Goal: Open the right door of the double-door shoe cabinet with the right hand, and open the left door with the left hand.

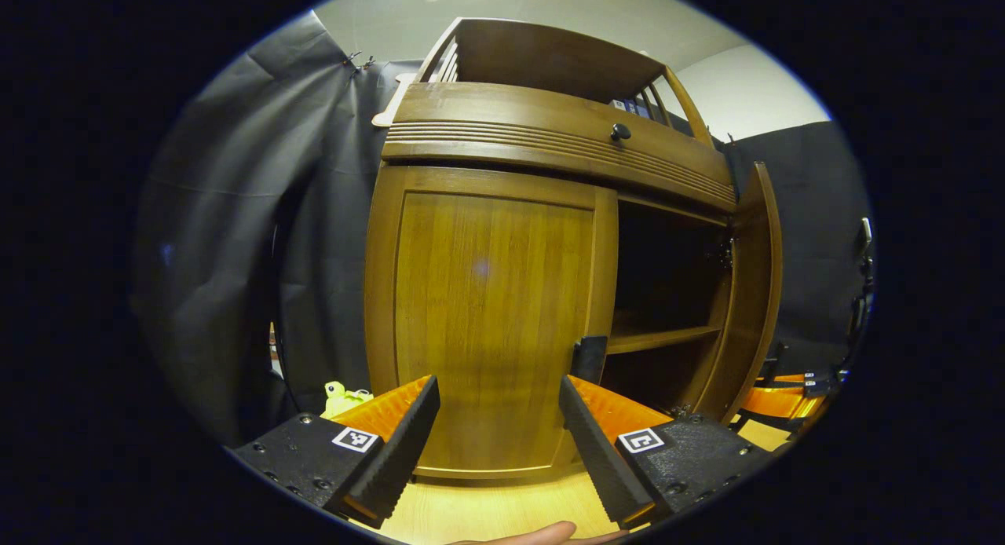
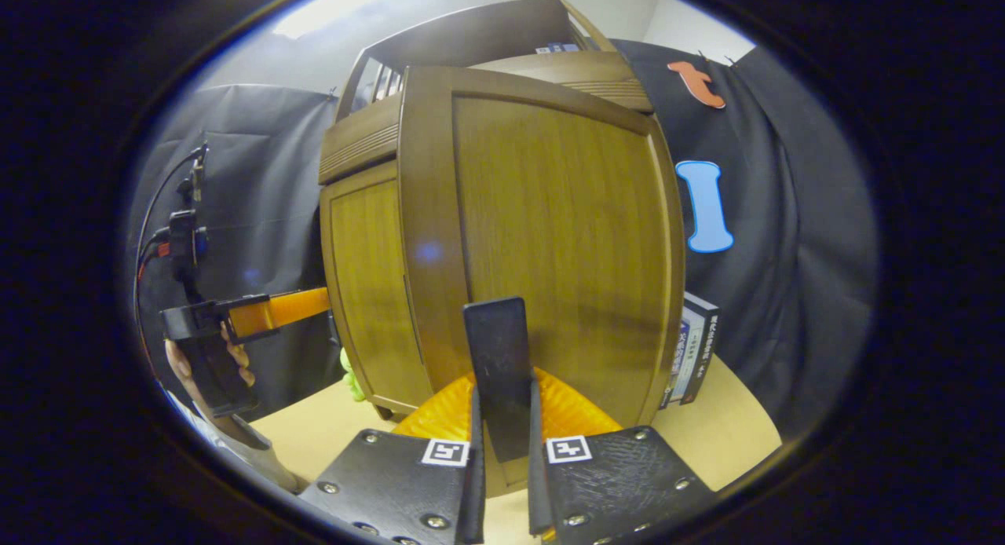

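- The shoe cabinet (image 1: 550,137) stands on the wooden counter (image 1: 487,510), toward its back edge and in front of the black cloth wall.
- The right door (image 2: 550,239) is already swung wide open. In the left gripper view it stands edge-on at the right side of the cabinet, and a dark inside with a shelf (image 1: 659,339) shows beside it.
- The left door (image 1: 487,309) is closed and flat in its frame.
- The right gripper (image 2: 502,451) has its fingers closed tight on a flat dark handle (image 2: 496,364) on the right door.
- The left gripper (image 1: 496,427) has its fingers wide apart and holds nothing. It is just in front of the left door.
- A dark handle (image 1: 589,358) sticks out at the inner edge of the left door, low down. I think this is the place to take hold.
- The doors look like stiff, solid wood on hinges, so I expect a firm swing, not bending. The smooth handle may slip if the grip is weak.
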{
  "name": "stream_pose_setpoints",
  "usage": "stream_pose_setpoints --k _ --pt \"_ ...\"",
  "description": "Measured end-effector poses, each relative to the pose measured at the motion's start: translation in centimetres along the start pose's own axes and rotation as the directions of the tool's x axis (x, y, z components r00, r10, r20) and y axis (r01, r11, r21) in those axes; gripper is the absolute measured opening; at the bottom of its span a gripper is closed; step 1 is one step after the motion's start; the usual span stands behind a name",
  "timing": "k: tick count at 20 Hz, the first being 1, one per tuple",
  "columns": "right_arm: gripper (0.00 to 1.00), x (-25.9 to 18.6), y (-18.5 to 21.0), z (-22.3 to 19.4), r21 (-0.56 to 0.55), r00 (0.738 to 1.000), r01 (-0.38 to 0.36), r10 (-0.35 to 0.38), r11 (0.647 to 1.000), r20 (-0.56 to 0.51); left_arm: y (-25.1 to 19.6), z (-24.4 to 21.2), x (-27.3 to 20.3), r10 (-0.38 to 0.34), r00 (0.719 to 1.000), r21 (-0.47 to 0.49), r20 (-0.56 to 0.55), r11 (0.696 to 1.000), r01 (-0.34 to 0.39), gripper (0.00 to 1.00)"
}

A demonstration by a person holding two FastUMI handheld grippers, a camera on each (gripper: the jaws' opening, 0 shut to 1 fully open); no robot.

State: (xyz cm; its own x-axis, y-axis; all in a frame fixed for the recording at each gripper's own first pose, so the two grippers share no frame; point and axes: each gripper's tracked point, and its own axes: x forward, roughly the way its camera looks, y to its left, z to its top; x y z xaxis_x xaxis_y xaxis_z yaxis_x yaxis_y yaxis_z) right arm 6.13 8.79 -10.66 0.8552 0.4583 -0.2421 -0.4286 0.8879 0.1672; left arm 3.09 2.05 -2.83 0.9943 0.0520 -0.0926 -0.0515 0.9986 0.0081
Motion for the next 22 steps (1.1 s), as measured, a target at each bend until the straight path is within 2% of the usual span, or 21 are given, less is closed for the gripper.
stream_pose_setpoints --k 1,9,10,11,12,13,14,15,16,17,18,21,22 --pt "0.22 -0.7 -0.6 0.0 -0.004 1.0 0.003 -0.003 1.0 0.005 -0.2 0.0 0.0 -0.003 1.0 0.003 0.001 1.0 0.003 0.91" --pt "0.21 -4.3 -4.0 0.3 -0.012 0.998 0.063 -0.062 0.998 0.025 -1.1 -0.2 -0.1 -0.014 1.0 0.027 0.001 1.0 0.014 0.91" --pt "0.21 -4.6 -4.4 0.1 -0.009 0.997 0.074 -0.074 0.997 0.027 -1.3 -0.2 -0.1 -0.016 1.0 0.027 0.003 0.999 0.016 0.95" --pt "0.21 -5.0 -4.7 0.2 -0.009 0.996 0.086 -0.086 0.996 0.03 -1.4 -0.2 -0.1 -0.017 1.0 0.03 0.004 0.999 0.017 0.91" --pt "0.21 -5.4 -5.1 0.1 -0.011 0.994 0.1 -0.1 0.995 0.033 -1.5 -0.2 -0.2 -0.018 1.0 0.034 0.005 0.999 0.017 0.91" --pt "0.21 -5.8 -5.7 0.1 -0.01 0.993 0.115 -0.115 0.993 0.036 -1.6 -0.2 -0.2 -0.02 1.0 0.038 0.007 0.999 0.02 0.95" --pt "0.21 -6.2 -6.2 0.0 0.002 0.991 0.131 -0.131 0.991 0.038 -1.8 -0.2 -0.3 -0.022 1.0 0.044 0.008 0.999 0.022 0.91" --pt "0.21 -6.5 -6.6 0.1 0.017 0.989 0.146 -0.146 0.989 0.039 -1.9 -0.2 -0.4 -0.024 1.0 0.049 0.01 0.999 0.023 0.91" --pt "0.2 -6.8 -7.2 0.0 0.02 0.986 0.161 -0.162 0.987 0.039 -2.1 -0.3 -0.4 -0.026 1.0 0.054 0.01 0.998 0.025 0.95" --pt "0.2 -7.0 -8.3 0.0 0.006 0.977 0.208 -0.208 0.978 0.036 -2.2 -0.3 -0.4 -0.029 1.0 0.058 0.011 0.998 0.028 0.91" --pt "0.05 -8.2 -9.1 0.4 -0.001 0.968 0.248 -0.247 0.969 0.052 -2.4 -0.4 -0.4 -0.03 1.0 0.059 0.009 0.998 0.03 0.91" --pt "0.04 -9.2 -13.3 0.3 -0.022 0.93 0.362 -0.36 0.932 0.068 -2.7 -0.5 -0.3 -0.033 0.999 0.061 0.005 0.998 0.033 0.91" --pt "0.0 -10.5 -14.3 0.7 -0.01 0.917 0.394 -0.392 0.919 0.074 -2.6 -0.5 -0.3 -0.031 0.999 0.061 0.004 0.998 0.031 0.91"
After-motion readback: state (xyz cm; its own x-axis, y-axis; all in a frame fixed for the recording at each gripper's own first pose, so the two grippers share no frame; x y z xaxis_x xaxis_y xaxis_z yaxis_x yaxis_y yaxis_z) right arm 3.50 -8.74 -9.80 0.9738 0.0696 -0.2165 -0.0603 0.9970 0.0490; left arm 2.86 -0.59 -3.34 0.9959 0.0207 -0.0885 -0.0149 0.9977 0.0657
